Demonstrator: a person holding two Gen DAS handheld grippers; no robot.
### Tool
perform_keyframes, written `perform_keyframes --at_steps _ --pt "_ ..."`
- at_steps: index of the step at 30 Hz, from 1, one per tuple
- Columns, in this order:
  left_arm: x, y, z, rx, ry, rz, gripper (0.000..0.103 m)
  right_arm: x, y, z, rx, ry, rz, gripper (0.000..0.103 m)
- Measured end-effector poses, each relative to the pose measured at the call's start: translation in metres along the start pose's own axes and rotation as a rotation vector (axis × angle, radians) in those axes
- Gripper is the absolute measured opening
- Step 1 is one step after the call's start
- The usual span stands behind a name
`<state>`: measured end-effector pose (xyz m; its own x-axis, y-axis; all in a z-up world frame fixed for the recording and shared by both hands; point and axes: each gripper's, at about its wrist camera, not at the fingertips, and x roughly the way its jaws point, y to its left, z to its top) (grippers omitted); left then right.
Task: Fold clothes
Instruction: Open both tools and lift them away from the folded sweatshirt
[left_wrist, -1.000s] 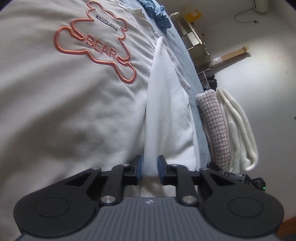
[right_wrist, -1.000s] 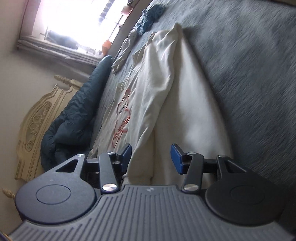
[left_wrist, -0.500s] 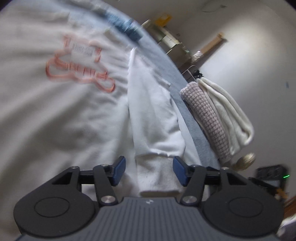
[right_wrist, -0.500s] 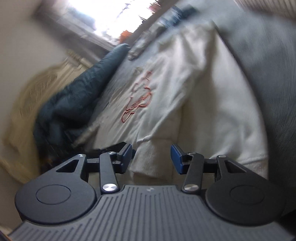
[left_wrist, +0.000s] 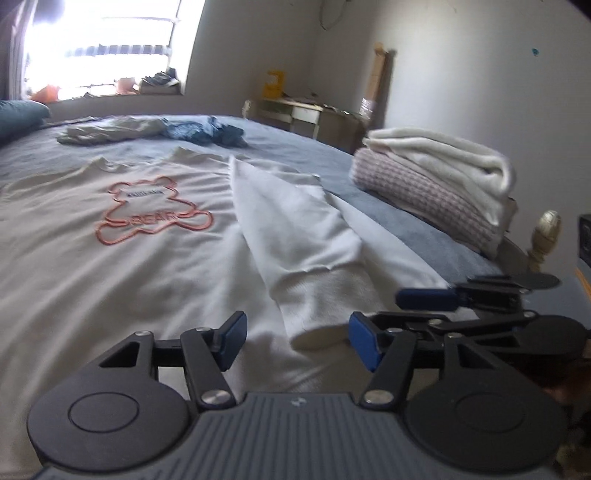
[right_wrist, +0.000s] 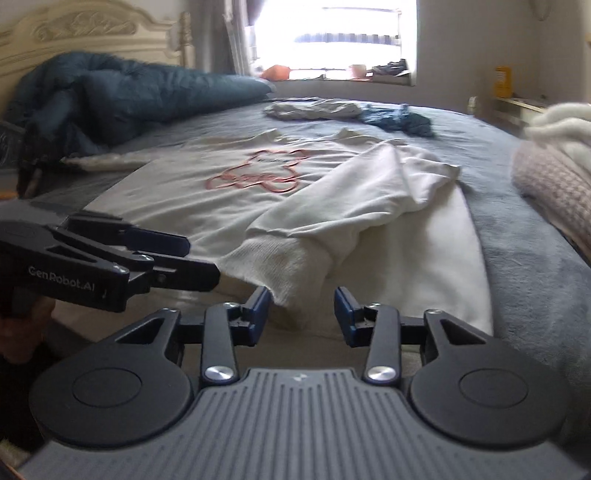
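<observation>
Sweatshirt (right_wrist: 207, 195) flat on bed (right_wrist: 517, 236) — sleeve (right_wrist: 332, 221) folded inward, hem edge nearest.

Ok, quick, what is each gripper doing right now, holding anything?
Left gripper: open, holding nothing.
Right gripper: jaws closing, nothing gripped; the cream sweatshirt's ribbed sleeve cuff lies just ahead.

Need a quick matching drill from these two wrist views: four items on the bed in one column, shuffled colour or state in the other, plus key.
Items
1. sweatshirt
2. sleeve
3. folded stack
4. crumpled garment

Descriptions
A. blue, bunched near the far side of the bed
B. cream, spread flat, orange bear outline on the chest
C. laid back across the body, ribbed cuff nearest the tongs
D. white piece on top of a pink checked one

Pairs: 1-B, 2-C, 3-D, 4-A
</observation>
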<state>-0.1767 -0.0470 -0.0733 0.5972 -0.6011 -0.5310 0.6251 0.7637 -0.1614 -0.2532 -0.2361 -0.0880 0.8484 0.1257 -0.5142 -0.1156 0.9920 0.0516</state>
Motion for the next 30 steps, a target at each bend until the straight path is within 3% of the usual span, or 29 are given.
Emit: perform_keyframes --at_steps 7,14,19,22,25,27,30 --pt "0.008 -0.013 -0.014 0.059 -0.012 0.042 0.063 0.002 0.002 -0.008 0.020 -0.022 -0.009 0.035" --pt "0.011 -0.002 -0.011 -0.039 -0.062 0.094 0.062 0.006 0.004 -0.012 0.006 -0.033 -0.036 0.033" --pt "0.010 0.001 -0.012 -0.076 -0.085 0.055 0.057 0.012 0.017 -0.013 -0.052 -0.052 -0.031 0.033" --pt "0.011 0.003 -0.013 -0.069 -0.081 0.071 0.054 0.017 0.019 -0.013 -0.065 -0.064 -0.080 0.032" --pt "0.011 0.003 -0.015 -0.059 -0.079 0.069 0.053 0.016 0.010 -0.013 -0.015 -0.079 -0.136 0.025" --pt "0.011 -0.001 -0.016 -0.031 -0.084 0.049 0.055 0.015 0.006 -0.012 0.009 -0.088 -0.132 0.016" --pt "0.013 -0.008 -0.016 0.011 -0.087 0.023 0.058 0.013 0.012 -0.012 -0.004 -0.117 -0.119 0.011"
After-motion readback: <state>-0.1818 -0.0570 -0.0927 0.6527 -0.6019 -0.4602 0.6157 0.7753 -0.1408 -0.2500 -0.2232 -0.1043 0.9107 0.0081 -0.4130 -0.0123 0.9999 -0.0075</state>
